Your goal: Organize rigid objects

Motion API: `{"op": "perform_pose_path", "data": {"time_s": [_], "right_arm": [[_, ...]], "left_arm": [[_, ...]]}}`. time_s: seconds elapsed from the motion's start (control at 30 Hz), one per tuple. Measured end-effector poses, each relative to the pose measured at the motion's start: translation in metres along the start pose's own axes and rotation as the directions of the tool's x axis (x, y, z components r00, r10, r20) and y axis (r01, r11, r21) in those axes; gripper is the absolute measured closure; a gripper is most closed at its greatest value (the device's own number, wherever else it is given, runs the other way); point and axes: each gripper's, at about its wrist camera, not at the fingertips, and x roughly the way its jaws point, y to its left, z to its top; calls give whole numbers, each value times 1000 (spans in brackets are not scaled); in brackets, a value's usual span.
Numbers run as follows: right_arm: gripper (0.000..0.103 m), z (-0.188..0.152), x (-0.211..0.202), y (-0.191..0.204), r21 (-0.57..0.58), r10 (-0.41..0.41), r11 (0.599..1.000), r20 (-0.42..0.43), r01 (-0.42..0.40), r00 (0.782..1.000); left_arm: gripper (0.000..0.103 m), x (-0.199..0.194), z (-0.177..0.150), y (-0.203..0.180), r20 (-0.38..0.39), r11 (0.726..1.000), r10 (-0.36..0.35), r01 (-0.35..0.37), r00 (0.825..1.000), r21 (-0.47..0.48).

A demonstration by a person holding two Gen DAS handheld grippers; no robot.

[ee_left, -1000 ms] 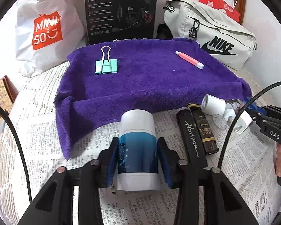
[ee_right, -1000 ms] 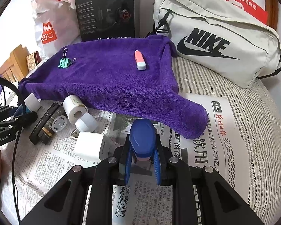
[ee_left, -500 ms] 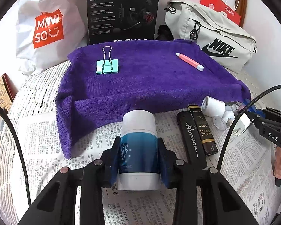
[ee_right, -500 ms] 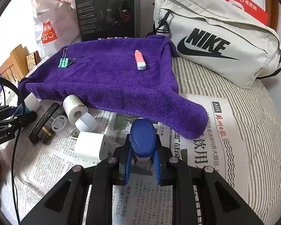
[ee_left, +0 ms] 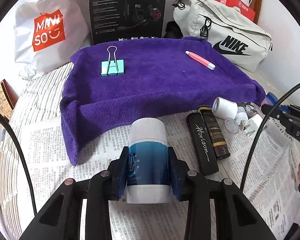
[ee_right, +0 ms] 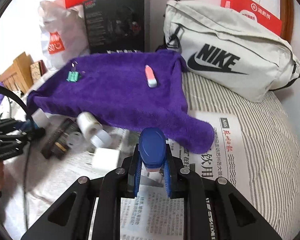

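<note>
- Bottle [ee_left: 148,160], white with a blue label, is sitting pinched between my left gripper's [ee_left: 148,172] pads, and it's riding a bit closer to the purple towel [ee_left: 150,84] than a second ago.
- Blue-capped item [ee_right: 152,150] is squeezed in my right gripper [ee_right: 152,177]; that view has tilted and gone blurry, so I'm guessing I'm lifting toward the towel.
- Binder clip [ee_left: 112,66] and pink tube [ee_left: 200,60] are already lying on the towel, well apart.
- Both grippers are pointing forward over the newspaper [ee_left: 50,150], low and roughly level.
- Lighters [ee_left: 208,138] and charger [ee_right: 107,158] are waiting beside the towel edge.
</note>
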Motion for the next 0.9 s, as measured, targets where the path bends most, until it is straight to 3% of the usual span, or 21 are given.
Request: {"op": "perform_pose_path", "data": {"time_s": [0.13,0.4,0.9], "right_arm": [[83,6,-7,-4,15,35,999,3,-35,999],[83,15,-11,-11,41,78,996,0,-78,997],[83,54,-10,-11,35,138,990,31,-139,990]], "left_arm": [[69,-9,1,2,6,999,-30,30,1000,-27],[69,-29,13,8,34,999,-19,21,999,-41],[69,-28,46,33,59,992,-8,15,998,-123]]}}
